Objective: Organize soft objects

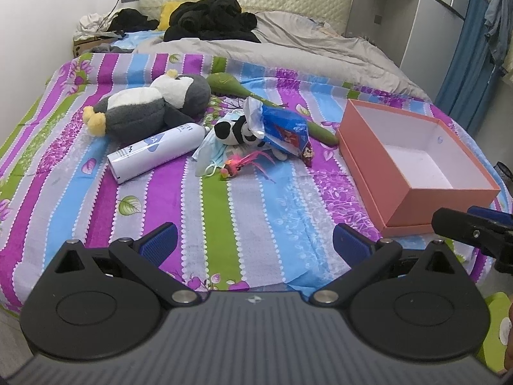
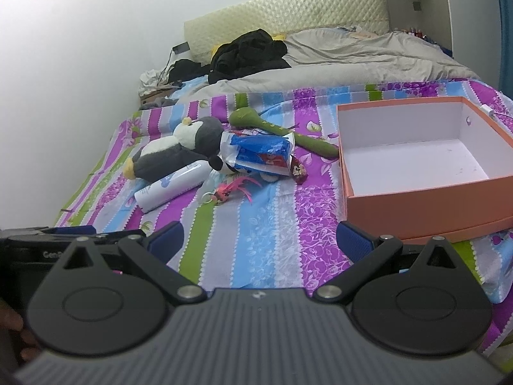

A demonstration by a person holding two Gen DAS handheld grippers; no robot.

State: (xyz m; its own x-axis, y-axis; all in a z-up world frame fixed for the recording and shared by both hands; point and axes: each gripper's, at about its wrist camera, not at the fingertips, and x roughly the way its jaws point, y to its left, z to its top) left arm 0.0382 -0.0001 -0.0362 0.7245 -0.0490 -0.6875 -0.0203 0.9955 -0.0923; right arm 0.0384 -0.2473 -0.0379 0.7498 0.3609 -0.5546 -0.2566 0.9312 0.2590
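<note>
Claws left and right both wide, bottle beside penguin plush, box apart.

Fuzzy plush penguin; matt cardboard box.

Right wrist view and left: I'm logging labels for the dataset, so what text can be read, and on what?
"Gen", cut off: left gripper body.
White spray bottle: blue letters, too blurred to read.
Blue tissue pack: print unreadable.
Pink box: no text.
</note>
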